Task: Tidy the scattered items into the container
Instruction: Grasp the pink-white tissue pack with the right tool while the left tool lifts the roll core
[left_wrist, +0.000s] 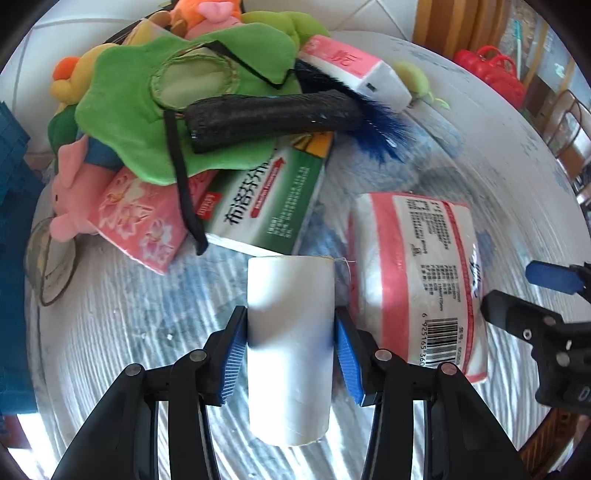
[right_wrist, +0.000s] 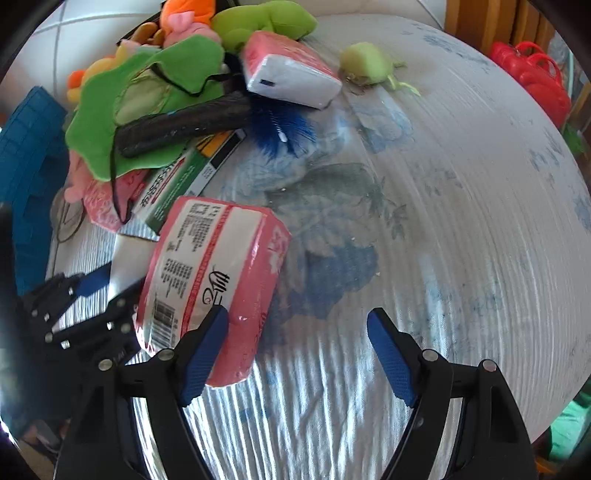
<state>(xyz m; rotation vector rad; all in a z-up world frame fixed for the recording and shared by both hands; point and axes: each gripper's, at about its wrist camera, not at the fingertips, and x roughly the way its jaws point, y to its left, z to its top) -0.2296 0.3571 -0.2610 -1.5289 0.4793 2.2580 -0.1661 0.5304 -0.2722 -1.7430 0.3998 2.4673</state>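
My left gripper (left_wrist: 290, 332) is shut on a white paper roll (left_wrist: 290, 306), held upright a little above the table. To its right a pink and white tissue pack (left_wrist: 413, 273) lies on the patterned tablecloth (left_wrist: 147, 332). In the right wrist view my right gripper (right_wrist: 295, 325) stands open over bare cloth. Its left finger (right_wrist: 207, 347) overlaps the near right edge of that tissue pack (right_wrist: 218, 258). Nothing is between its pads. A blue crate (right_wrist: 29, 147) stands at the table's left edge.
A pile sits at the back left: a green plush (left_wrist: 147, 96), a black-handled blue brush (left_wrist: 273, 118), a green and white box (left_wrist: 273, 199), two more tissue packs (left_wrist: 144, 218) (left_wrist: 354, 70), and a pink pig plush (left_wrist: 70, 192). A small green toy (right_wrist: 365, 62) lies apart. A red basket (right_wrist: 532, 81) stands beyond the table.
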